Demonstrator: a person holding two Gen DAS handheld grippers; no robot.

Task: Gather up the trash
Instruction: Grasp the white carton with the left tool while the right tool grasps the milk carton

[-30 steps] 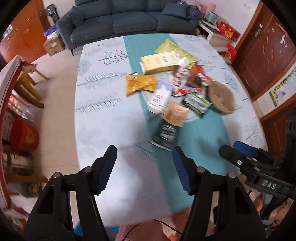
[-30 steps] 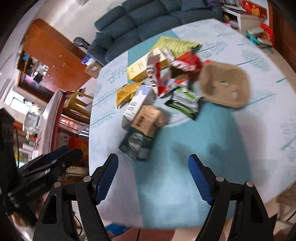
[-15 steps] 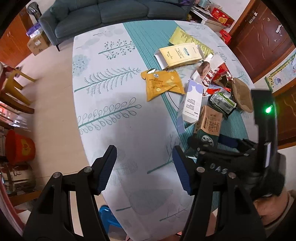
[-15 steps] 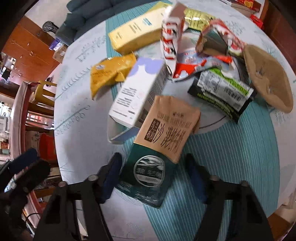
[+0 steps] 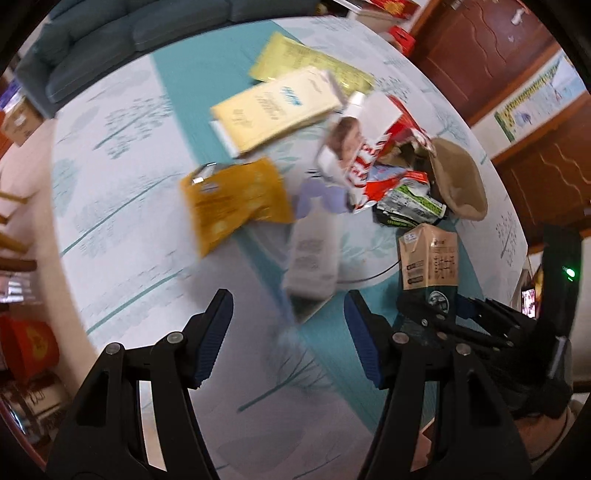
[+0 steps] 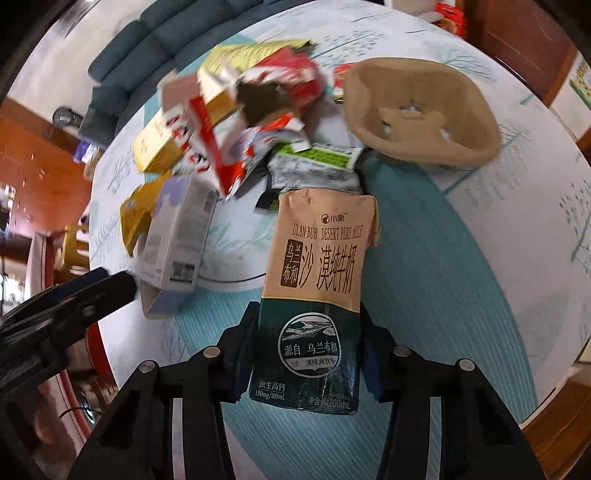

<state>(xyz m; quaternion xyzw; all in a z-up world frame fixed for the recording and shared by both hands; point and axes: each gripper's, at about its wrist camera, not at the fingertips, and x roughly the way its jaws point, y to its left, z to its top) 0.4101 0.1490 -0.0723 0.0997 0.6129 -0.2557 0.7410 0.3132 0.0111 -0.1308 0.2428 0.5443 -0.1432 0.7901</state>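
Note:
A litter pile lies on the table (image 5: 110, 192). A tan and dark green milk carton (image 6: 317, 266) sits between the jaws of my right gripper (image 6: 308, 350). The jaws are closing, and the blue pads press on the carton's two sides. In the left wrist view the same carton (image 5: 430, 254) stands at the right with my right gripper (image 5: 461, 321) below it. My left gripper (image 5: 288, 336) hangs open over the cloth, with nothing between its fingers. A white box (image 5: 314, 254) lies just beyond its tips.
Further back lie a yellow snack bag (image 5: 232, 199), a pale yellow box (image 5: 273, 107), a red and white carton (image 5: 365, 162), a green and black wrapper (image 6: 314, 166) and a brown pulp tray (image 6: 421, 110). A blue sofa (image 5: 110, 33) stands beyond the table.
My right gripper has come down over the milk carton and its jaws have narrowed onto it. My left gripper has moved lower and closer to the white box, still open.

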